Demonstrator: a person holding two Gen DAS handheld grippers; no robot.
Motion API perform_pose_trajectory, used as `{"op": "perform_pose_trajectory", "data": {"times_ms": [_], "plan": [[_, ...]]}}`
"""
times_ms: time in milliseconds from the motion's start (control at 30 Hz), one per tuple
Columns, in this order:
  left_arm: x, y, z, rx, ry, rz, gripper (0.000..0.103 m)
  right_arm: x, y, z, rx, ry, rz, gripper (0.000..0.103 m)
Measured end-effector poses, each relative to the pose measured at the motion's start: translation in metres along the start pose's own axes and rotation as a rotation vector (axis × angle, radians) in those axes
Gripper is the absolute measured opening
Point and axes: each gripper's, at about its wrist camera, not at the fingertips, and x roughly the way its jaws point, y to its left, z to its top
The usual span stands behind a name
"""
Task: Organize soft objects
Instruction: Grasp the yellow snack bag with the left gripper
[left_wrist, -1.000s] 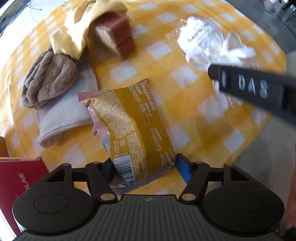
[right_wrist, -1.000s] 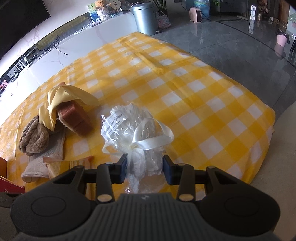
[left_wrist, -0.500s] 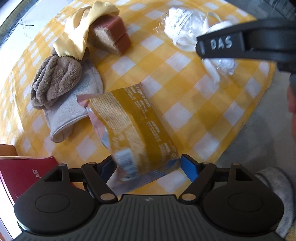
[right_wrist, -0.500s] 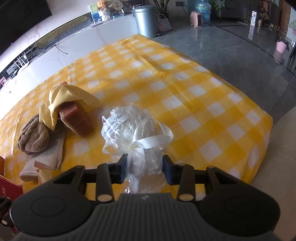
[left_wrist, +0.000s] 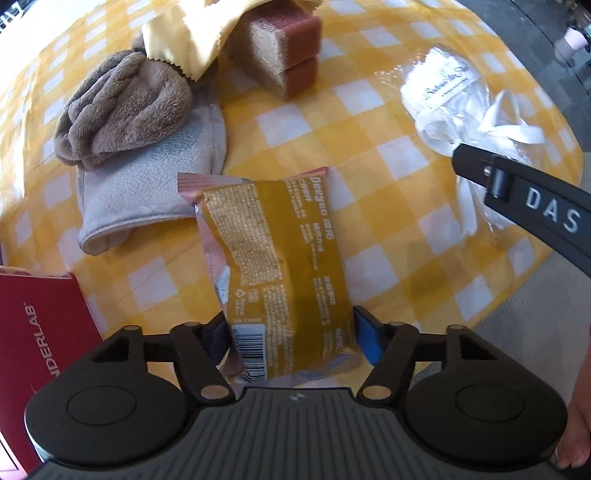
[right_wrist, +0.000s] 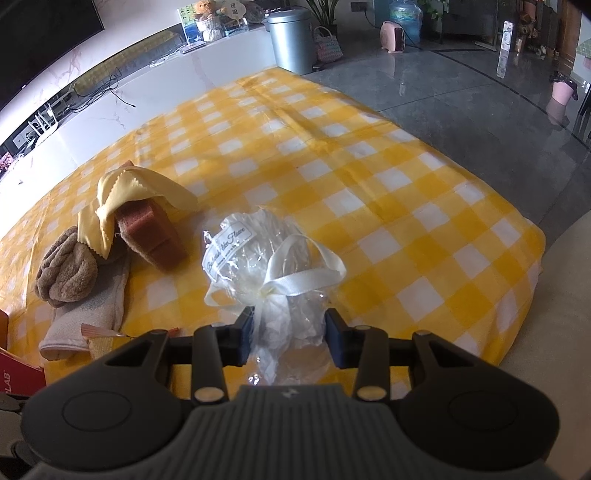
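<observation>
My left gripper (left_wrist: 291, 338) is shut on a gold snack packet (left_wrist: 280, 266), holding its near end with the far end by the grey cloth (left_wrist: 147, 195). My right gripper (right_wrist: 290, 338) is shut on the tail of a clear cellophane bag (right_wrist: 266, 258) tied with a cream ribbon; the bag rests on the yellow checked cloth (right_wrist: 369, 192). The bag also shows in the left wrist view (left_wrist: 454, 96). A brown fluffy towel (left_wrist: 122, 110), a yellow cloth (left_wrist: 192, 40) and stacked brown sponges (left_wrist: 284, 44) lie at the far left.
A red box (left_wrist: 40, 343) sits at the near left edge. The table's front edge drops off just right of the bag (right_wrist: 535, 295). Beyond the table is grey floor with a metal bin (right_wrist: 291, 40).
The left gripper rose with the packet half a second ago, then came back down closer to the towels. The right gripper and bag have stayed nearly still.
</observation>
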Motion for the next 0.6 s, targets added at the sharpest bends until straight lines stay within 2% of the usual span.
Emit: {"op": "perform_pose_trajectory", "data": {"times_ms": [100,200,300,400,600], "plan": [[-0.003,0.013,-0.004,0.006,-0.012,-0.009,0.067,0.0,0.0,0.0,0.001,-0.001,0.004,0.04],[-0.008,0.018,-0.016,-0.014,-0.012,-0.02,0.064,0.0,-0.001,0.0,0.001,-0.001,0.005,0.04],[-0.025,0.012,-0.041,0.027,-0.061,-0.057,0.064,-0.001,0.0,0.0,0.0,-0.003,0.003,0.04],[-0.046,0.023,-0.059,0.043,-0.116,-0.104,0.064,-0.001,0.001,-0.001,-0.008,-0.003,0.0,0.04],[-0.086,0.036,-0.074,0.047,-0.236,-0.182,0.064,-0.002,0.002,-0.001,-0.01,-0.004,0.019,0.04]]}}
